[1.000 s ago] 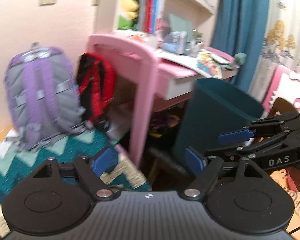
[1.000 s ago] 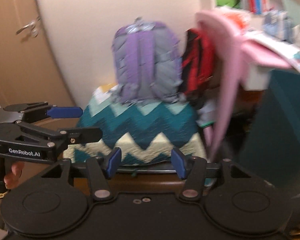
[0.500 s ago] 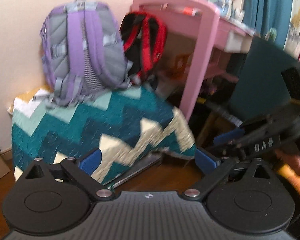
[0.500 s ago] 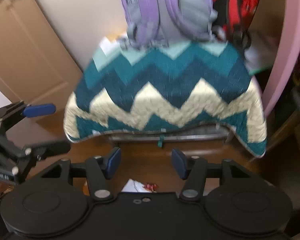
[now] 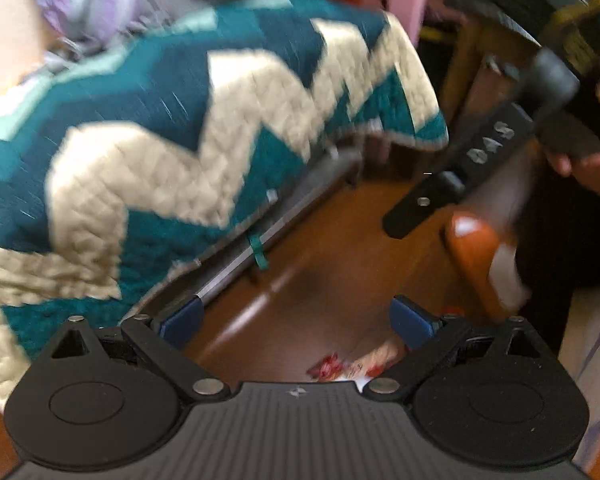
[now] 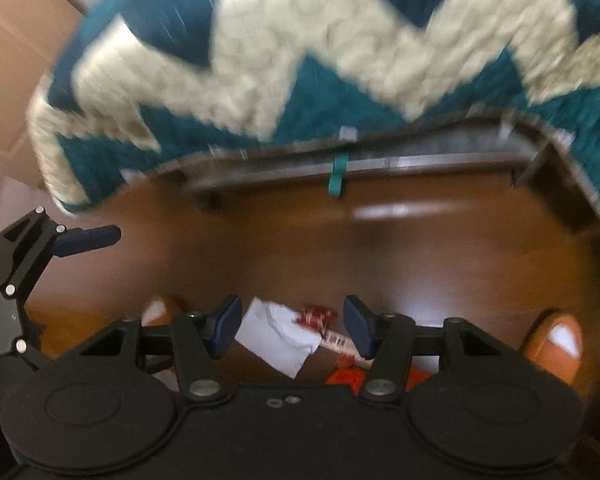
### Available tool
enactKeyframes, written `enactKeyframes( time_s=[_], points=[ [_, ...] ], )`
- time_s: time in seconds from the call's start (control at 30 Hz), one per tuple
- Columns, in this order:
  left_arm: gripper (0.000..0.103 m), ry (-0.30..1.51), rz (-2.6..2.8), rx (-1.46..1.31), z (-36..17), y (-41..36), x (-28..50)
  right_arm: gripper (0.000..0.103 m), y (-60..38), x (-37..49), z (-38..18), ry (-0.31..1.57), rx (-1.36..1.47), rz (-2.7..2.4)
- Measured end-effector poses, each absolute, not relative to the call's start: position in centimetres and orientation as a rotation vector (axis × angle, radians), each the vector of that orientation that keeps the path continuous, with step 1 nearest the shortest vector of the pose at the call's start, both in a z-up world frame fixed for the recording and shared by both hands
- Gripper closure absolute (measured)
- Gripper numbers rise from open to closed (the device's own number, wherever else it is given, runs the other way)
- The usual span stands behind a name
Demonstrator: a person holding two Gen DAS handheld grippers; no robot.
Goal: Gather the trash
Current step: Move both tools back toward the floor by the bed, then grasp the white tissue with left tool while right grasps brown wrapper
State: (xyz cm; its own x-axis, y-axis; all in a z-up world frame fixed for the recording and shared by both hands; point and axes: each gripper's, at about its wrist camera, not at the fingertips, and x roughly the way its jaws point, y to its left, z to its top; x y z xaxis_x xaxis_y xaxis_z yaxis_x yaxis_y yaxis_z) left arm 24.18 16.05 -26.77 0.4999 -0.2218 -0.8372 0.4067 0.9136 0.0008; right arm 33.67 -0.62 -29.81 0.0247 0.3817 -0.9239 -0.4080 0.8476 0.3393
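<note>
Crumpled trash lies on the brown wooden floor: a white paper scrap joined to a red-and-white wrapper, with an orange piece beside it. My right gripper points steeply down and stands open, the paper showing in the gap between its blue pads without touching them. My left gripper is open wide over the floor, and the wrapper lies just below its gap, partly hidden by the gripper body. In the right wrist view, a blue pad of the left gripper shows at the far left.
A teal-and-cream zigzag quilt hangs over a low metal frame just beyond the trash. The person's orange shoes stand on either side of the trash. A hand holds the right gripper's handle. A brown door is at the far left.
Both grippers dropped toward the floor and tipped downward. Backpacks and pink desk slid out of view. The trash came into view between the right fingers. The left jaws spread wider.
</note>
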Motion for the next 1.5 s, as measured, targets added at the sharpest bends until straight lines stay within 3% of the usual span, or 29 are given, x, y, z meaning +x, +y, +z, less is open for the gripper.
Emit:
enactKeyframes(
  time_s=[0.3, 0.7, 0.93, 1.17, 1.27, 1.33, 1.4, 1.5],
  points=[
    [0.003, 1.137, -0.515, 0.224, -38.0, 17.1, 24.5, 0.047, 3.0, 35.8, -41.9, 1.636, 0.021, 0.496],
    [0.005, 1.411, -0.373, -0.007, -52.5, 20.9, 25.7, 0.047, 5.9, 35.1, -54.4, 1.863, 0.017, 0.383],
    [0.032, 1.473, -0.369, -0.047, -56.5, 20.9, 26.1, 0.047, 6.4, 35.2, -57.2, 1.913, 0.052, 0.348],
    [0.043, 1.448, -0.382, -0.037, -57.0, 20.4, 26.0, 0.049, 7.1, 35.0, -57.7, 1.915, 0.045, 0.352],
    [0.065, 1.443, -0.372, -0.059, -56.8, 20.4, 26.2, 0.05, 7.3, 34.7, -57.7, 1.906, 0.037, 0.362],
    [0.085, 1.444, -0.358, -0.066, -56.9, 20.6, 26.2, 0.062, 7.3, 34.7, -57.5, 1.9, 0.026, 0.361],
    [0.093, 1.446, -0.336, -0.07, -57.0, 20.8, 26.4, 0.066, 7.3, 34.6, -57.5, 1.896, 0.009, 0.347],
    [0.098, 1.455, -0.323, -0.093, -57.1, 21.0, 26.4, 0.071, 7.1, 34.4, -57.1, 1.875, -0.01, 0.354]
  ],
)
